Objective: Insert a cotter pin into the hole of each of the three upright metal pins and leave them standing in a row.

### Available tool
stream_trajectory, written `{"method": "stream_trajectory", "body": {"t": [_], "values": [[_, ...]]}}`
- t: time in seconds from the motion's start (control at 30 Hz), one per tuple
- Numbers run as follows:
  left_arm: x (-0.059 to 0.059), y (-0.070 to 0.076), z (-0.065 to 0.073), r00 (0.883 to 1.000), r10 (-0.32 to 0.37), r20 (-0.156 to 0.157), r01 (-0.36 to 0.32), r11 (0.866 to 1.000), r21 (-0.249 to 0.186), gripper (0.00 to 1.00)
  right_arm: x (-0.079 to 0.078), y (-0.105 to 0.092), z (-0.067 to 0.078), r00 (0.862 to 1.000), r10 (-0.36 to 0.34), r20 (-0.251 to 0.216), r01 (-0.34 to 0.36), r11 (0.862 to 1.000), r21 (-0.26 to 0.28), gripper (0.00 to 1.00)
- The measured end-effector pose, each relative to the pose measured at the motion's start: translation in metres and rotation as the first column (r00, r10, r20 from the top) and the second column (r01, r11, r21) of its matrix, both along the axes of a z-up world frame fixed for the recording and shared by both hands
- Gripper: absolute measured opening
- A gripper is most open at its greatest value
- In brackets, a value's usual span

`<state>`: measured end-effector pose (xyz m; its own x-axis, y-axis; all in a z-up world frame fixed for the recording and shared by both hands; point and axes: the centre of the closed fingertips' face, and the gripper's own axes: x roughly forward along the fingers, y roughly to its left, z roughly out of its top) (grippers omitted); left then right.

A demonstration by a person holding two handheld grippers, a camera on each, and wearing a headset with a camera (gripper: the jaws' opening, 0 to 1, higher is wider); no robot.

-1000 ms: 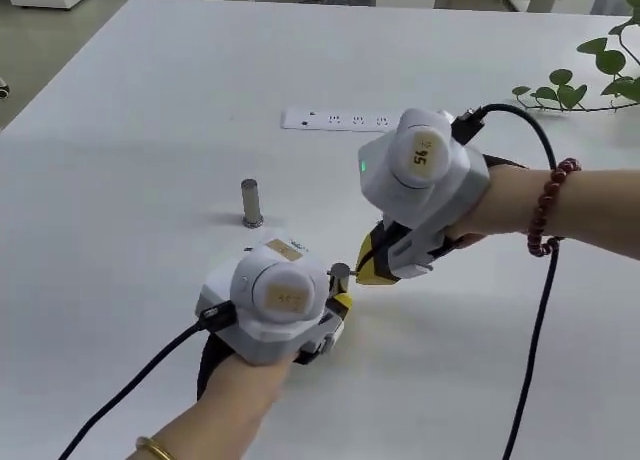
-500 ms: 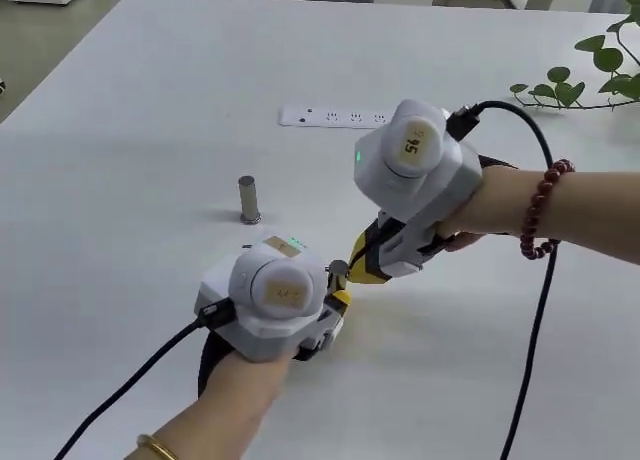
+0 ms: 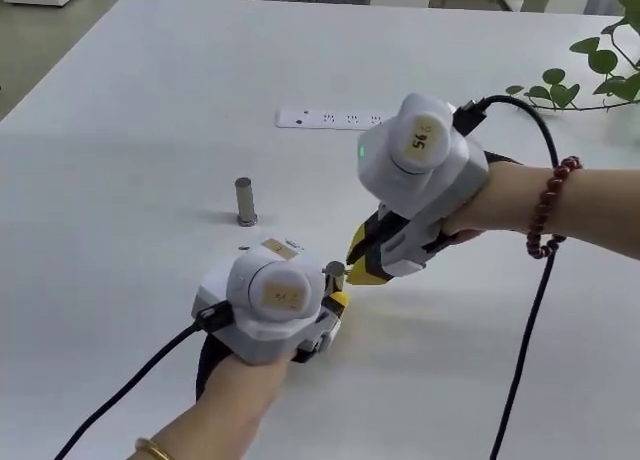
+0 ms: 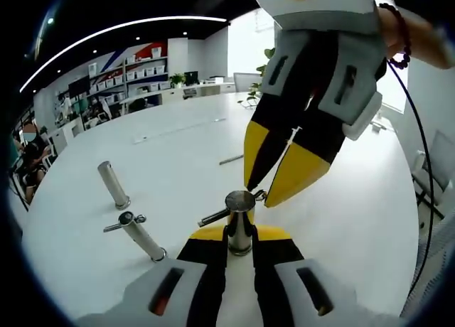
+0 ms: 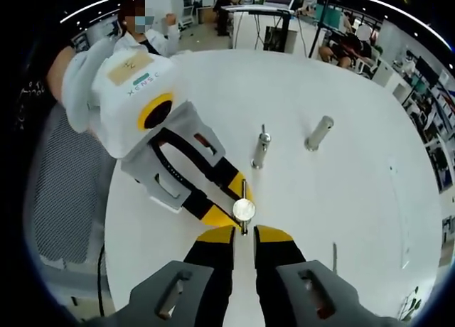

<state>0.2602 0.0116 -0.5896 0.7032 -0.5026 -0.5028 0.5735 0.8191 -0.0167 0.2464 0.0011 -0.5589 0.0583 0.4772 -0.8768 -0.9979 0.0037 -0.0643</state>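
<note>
Left claw grips metal pin, right claw cotter.

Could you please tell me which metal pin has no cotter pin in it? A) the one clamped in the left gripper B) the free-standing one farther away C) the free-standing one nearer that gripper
B: the farther pin is bare, while the nearer pin carries a cotter pin near its top and the clamped pin in the left gripper has another cotter pin through it.
</note>
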Motion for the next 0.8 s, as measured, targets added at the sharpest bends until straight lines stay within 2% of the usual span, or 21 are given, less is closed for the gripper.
{"method": "stream_trajectory", "body": {"t": [0.17, 0.5, 0.8], "values": [[0.0002, 0.0001, 0.0001, 1.0, 0.004, 0.0, -0.004, 1.0, -0.003, 0.1, 0.0002, -0.0035, -0.0022, 1.0, -0.014, -0.012, 0.013, 1.0, -0.006, 0.0], [0.0005, 0.0002, 0.0001, 1.0, 0.008, 0.0, -0.008, 1.0, -0.003, 0.1, 0.0009, 0.0014, -0.0023, 1.0, -0.025, -0.019, 0.025, 1.0, 0.009, 0.0], [0.0003, 0.0, 0.0002, 1.0, 0.011, 0.0, -0.011, 1.0, -0.004, 0.1, 0.0008, 0.0025, -0.002, 1.0, -0.021, -0.012, 0.021, 1.0, -0.001, 0.0]]}}
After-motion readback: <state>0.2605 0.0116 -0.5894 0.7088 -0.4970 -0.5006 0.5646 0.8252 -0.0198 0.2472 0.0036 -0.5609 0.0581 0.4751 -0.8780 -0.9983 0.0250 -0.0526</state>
